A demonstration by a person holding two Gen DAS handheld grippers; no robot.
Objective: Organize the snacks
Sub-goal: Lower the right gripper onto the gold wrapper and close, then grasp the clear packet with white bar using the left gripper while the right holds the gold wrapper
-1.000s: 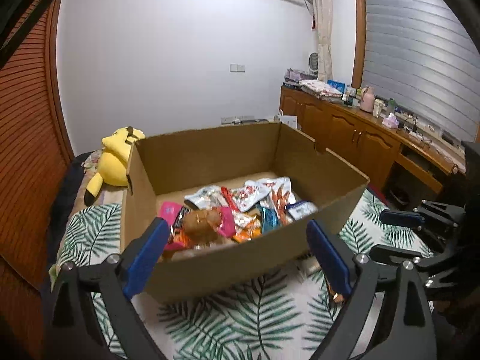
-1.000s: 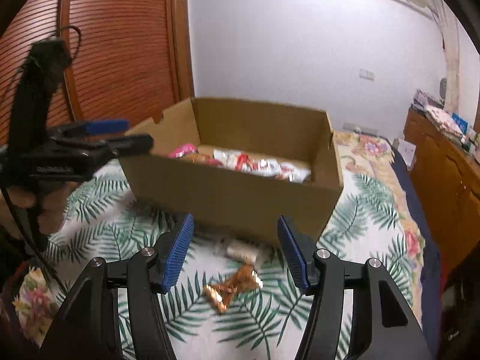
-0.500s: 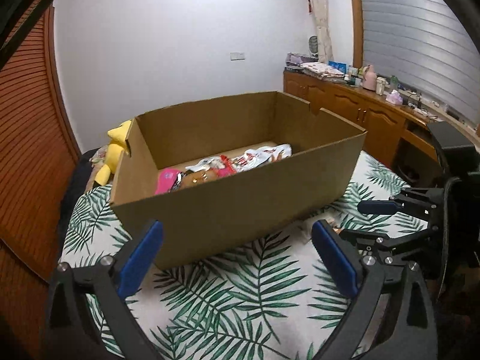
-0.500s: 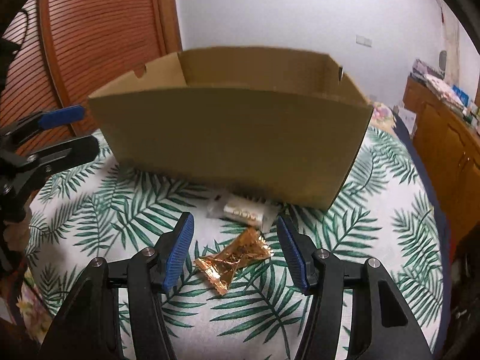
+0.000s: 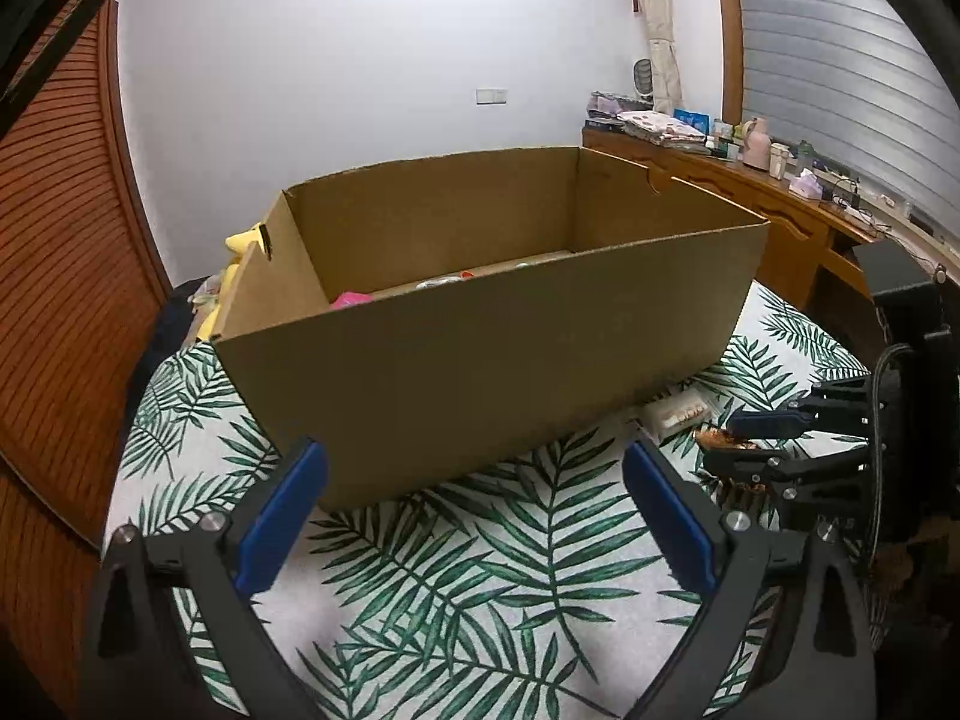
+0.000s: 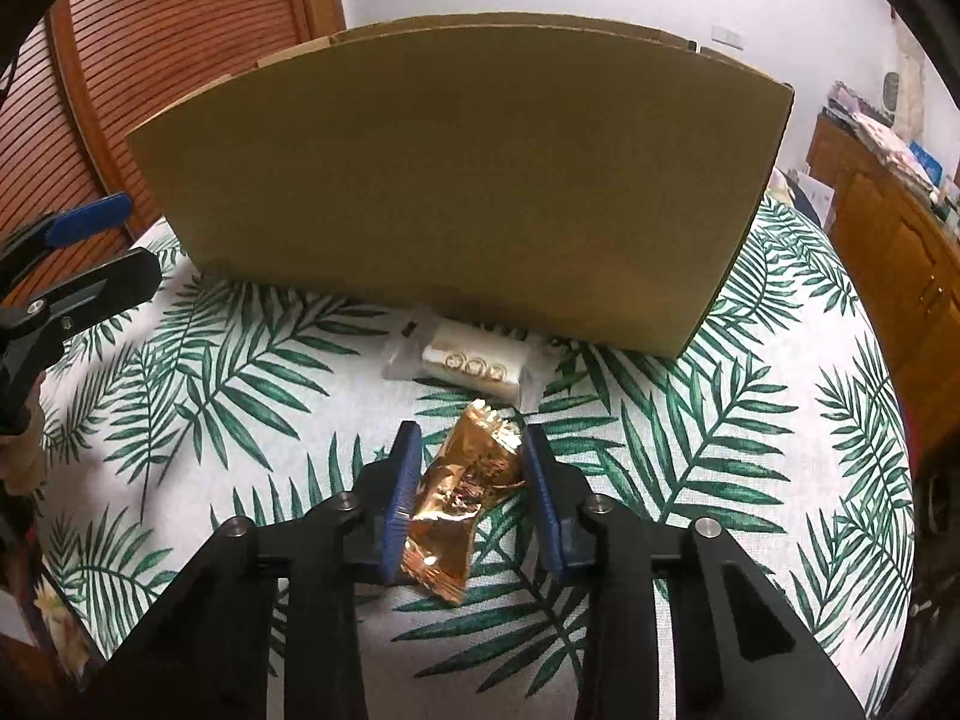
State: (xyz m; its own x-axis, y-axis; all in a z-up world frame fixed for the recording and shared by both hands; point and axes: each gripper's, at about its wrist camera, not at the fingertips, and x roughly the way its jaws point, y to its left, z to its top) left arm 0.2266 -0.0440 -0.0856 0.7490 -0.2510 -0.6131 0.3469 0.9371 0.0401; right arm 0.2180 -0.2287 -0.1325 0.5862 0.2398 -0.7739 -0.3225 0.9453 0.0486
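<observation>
Both wrist views face the cardboard box (image 5: 492,360) from low, close.

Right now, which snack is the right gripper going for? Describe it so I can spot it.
Find the big cardboard box on the palm-leaf cloth; two snacks lie before its near wall. Yours is the crinkled gold foil packet between the right gripper fingers, nearer the camera than the clear-wrapped white bar.

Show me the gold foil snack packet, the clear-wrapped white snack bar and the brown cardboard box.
gold foil snack packet (image 6: 462,492), right wrist view, crinkled middle
clear-wrapped white snack bar (image 6: 474,365), right wrist view, printed face
brown cardboard box (image 6: 456,180), right wrist view, near wall
</observation>
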